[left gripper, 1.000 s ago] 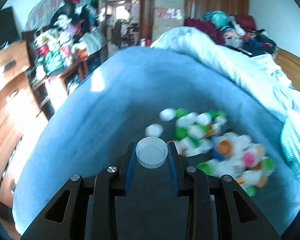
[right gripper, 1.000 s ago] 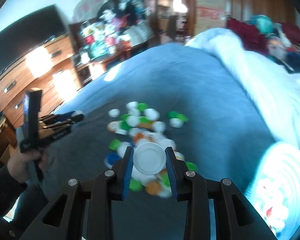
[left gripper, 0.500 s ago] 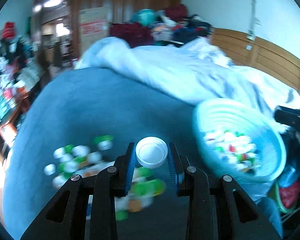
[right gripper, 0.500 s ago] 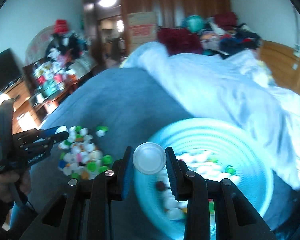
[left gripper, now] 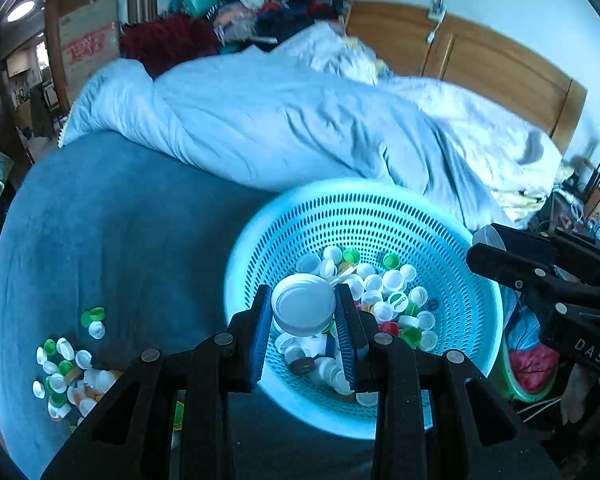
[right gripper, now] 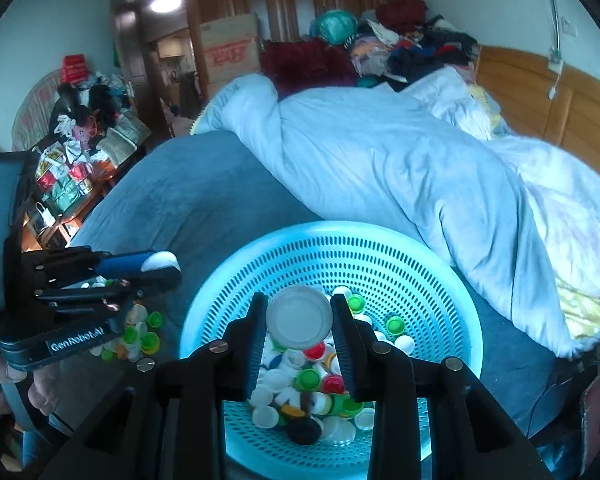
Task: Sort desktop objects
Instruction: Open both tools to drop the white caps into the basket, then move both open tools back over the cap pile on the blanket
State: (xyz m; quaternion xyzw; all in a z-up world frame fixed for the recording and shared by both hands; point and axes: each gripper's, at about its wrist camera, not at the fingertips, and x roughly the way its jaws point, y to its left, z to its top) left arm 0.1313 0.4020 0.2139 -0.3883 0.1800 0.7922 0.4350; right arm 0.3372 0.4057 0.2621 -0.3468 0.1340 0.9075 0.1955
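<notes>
Two grippers, each clamped on one lid, above one perforated turquoise plastic basket (left gripper: 452,264) of bottle caps.
The left gripper (left gripper: 304,316) pinches a white round plastic lid (left gripper: 303,307), hollow side up; the right gripper (right gripper: 299,322) pinches a translucent white disc lid (right gripper: 299,317); only the left view shows the hollow, and the loose cap pile (left gripper: 66,376) on blue bedding.

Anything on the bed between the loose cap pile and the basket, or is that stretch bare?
In the left wrist view, only bare blue bedcover lies between the cap pile and the basket.

light: dim, bluish | source: ceiling lamp (right gripper: 165,3) glare | edges: fisheye-warped, dark vignette | blur: slight
</notes>
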